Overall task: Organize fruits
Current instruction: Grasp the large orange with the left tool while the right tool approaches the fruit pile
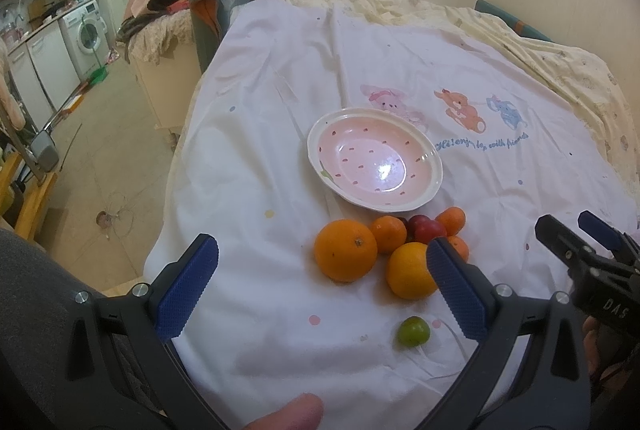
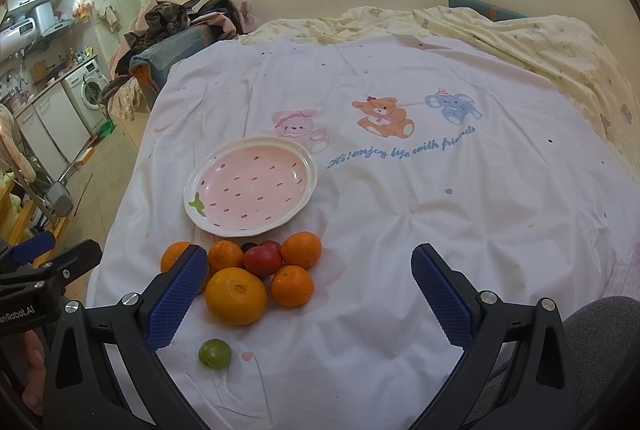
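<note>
1. White cartoon-printed bedsheet [image 2: 400, 210] is spread under a pink strawberry-patterned ceramic plate [image 2: 296, 166].
2. Oranges, red plums and a small green plum [image 2: 215, 353] are grouped just before the plate.
3. Left gripper [image 1: 322, 272] and right gripper [image 2: 310, 280] are held wide open, with nothing gripped.

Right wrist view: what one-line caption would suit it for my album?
Open right hand-held gripper hovering over oranges, plums and one green fruit beside an empty pink plate.

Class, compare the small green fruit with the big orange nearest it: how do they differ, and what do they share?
The green fruit is much smaller than the big orange. One is green, the other orange. The green fruit lies alone; the big orange touches the fruit cluster. Both are round, rest on the white sheet, and sit outside the pink plate.
</note>
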### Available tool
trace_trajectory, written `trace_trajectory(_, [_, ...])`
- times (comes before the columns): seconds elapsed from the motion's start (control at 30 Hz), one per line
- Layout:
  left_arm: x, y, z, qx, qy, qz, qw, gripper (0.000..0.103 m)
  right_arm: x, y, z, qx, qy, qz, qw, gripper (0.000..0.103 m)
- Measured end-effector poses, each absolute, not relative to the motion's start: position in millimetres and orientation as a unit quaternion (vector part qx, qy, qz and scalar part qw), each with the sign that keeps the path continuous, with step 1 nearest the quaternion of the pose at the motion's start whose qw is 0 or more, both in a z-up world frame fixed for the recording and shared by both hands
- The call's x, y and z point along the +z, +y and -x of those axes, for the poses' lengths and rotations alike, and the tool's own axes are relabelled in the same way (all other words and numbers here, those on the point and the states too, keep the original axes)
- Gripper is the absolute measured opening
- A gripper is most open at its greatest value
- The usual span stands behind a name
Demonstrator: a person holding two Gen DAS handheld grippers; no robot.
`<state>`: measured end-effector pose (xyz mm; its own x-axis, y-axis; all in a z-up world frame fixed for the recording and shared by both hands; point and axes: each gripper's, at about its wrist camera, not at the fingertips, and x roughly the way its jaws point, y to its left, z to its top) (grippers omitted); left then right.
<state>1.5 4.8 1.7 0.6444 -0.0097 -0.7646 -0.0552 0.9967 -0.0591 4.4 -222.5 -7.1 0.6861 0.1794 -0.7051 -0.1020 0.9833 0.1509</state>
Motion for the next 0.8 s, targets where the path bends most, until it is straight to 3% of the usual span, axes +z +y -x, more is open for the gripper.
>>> trace_trajectory(0.4, [-9, 14, -40, 0.028, 0.514, 0.035, 0.857, 0.103, 0, -249, -55, 0.101, 0.463, -0.082, 0.876, 0.103])
trace_trajectory(0.8, [-31, 29, -91, 0.034, 0.588, 0.071, 0.805, 0.102, -43, -265, -104, 0.092, 0.529, -0.114, 0.836, 0.103])
